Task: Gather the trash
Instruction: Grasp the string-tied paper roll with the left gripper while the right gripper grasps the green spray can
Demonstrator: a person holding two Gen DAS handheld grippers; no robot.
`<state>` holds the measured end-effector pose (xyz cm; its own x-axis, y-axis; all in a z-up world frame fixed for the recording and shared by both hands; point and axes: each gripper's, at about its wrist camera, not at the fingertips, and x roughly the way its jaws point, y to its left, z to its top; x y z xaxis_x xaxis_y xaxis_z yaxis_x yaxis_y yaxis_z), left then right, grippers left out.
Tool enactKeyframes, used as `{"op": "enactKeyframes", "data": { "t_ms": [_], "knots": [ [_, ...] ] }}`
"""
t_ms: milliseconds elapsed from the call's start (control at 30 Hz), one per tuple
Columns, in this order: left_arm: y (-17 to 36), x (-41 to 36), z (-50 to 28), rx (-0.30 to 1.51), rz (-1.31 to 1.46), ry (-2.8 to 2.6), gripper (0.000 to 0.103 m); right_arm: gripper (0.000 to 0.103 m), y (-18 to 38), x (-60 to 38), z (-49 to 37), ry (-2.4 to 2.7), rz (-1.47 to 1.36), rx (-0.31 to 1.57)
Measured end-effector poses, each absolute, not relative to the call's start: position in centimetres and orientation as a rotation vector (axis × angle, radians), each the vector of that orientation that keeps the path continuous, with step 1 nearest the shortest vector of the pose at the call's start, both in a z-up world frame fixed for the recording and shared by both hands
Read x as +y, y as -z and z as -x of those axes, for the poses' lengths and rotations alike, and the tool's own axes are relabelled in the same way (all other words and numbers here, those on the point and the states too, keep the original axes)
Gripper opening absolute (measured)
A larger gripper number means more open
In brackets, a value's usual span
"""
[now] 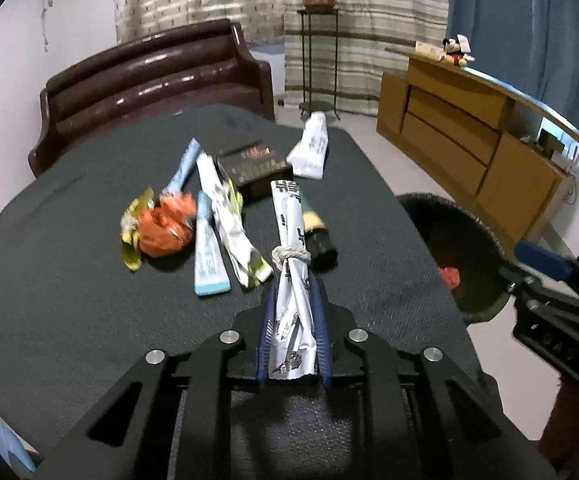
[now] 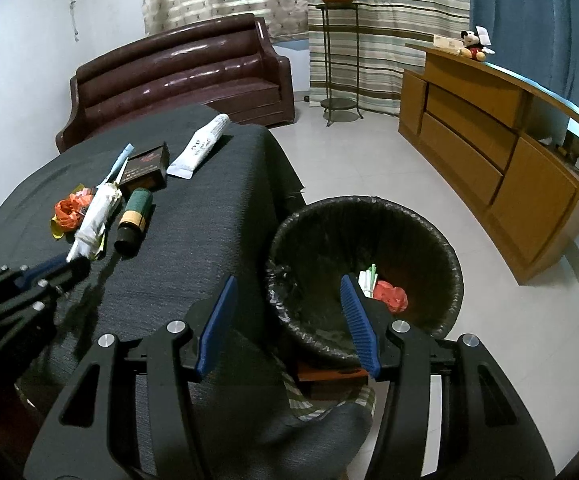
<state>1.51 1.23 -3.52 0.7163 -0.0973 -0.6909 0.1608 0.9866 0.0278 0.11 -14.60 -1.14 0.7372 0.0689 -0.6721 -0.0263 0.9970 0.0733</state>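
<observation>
My left gripper [image 1: 294,280] is shut on a rolled white wrapper [image 1: 291,240] bound by a rubber band, just above the dark table [image 1: 69,280]. The wrapper also shows in the right wrist view [image 2: 95,220]. Other trash lies on the table: an orange crumpled wrapper [image 1: 165,226], a light blue sachet [image 1: 207,256], a white-yellow wrapper [image 1: 233,220], a green-black bottle [image 1: 317,232], a dark box [image 1: 251,168] and a white tube [image 1: 309,146]. My right gripper [image 2: 287,292] is open and empty above the near rim of the black-lined bin [image 2: 449,252], which holds red and white scraps.
The bin stands on the floor off the table's right edge. A dark red sofa [image 1: 149,80] is behind the table. A wooden cabinet [image 2: 489,152] lines the right wall, and a plant stand [image 2: 337,60] is by the curtains.
</observation>
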Motion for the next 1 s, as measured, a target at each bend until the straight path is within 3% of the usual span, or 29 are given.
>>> {"op": "enactKeyframes", "data": {
  "t_ms": [1000],
  "knots": [
    [2.5,13.6,-3.3,0.714,0.001,-0.137,0.02,0.053,-0.1,-4.5,-6.1,-0.197,0.019,0.733]
  ]
}}
